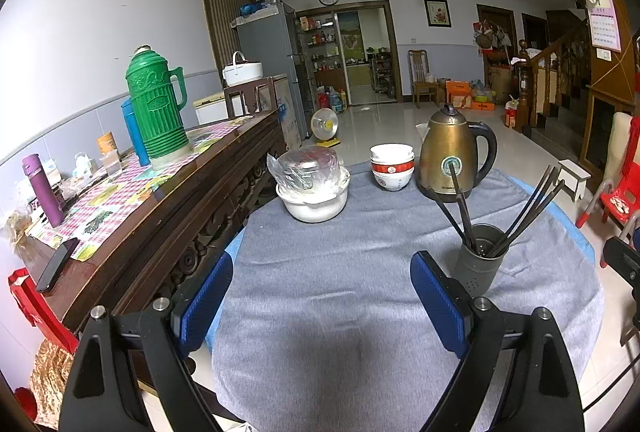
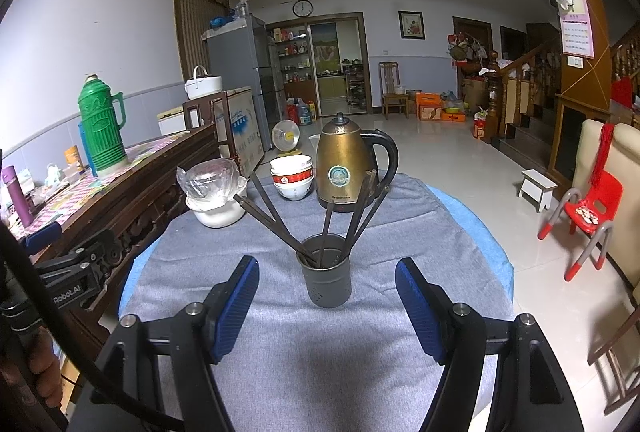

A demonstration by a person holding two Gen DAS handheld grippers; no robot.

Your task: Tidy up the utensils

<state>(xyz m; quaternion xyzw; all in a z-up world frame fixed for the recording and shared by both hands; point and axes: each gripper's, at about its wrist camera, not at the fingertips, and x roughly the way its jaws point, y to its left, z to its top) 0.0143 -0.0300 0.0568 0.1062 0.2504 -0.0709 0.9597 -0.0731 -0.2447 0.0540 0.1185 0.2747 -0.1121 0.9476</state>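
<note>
A dark grey perforated utensil holder (image 2: 326, 274) stands upright on the grey cloth over the round table (image 2: 280, 364). Several dark chopsticks (image 2: 272, 216) fan out of it to both sides. My right gripper (image 2: 326, 302) is open, its blue pads to either side of the holder and a little nearer than it, touching nothing. In the left wrist view the same holder (image 1: 478, 260) sits just beyond the right fingertip, with its chopsticks (image 1: 532, 210) leaning right. My left gripper (image 1: 322, 290) is open over bare cloth, nothing between its pads.
At the table's far side stand a brass kettle (image 2: 346, 162), stacked red-and-white bowls (image 2: 292, 174) and a white pot with plastic-wrapped lid (image 2: 214, 192). A wooden sideboard (image 1: 168, 200) with a green thermos (image 1: 156, 108) runs along the left. Red chair (image 2: 592, 210) at right.
</note>
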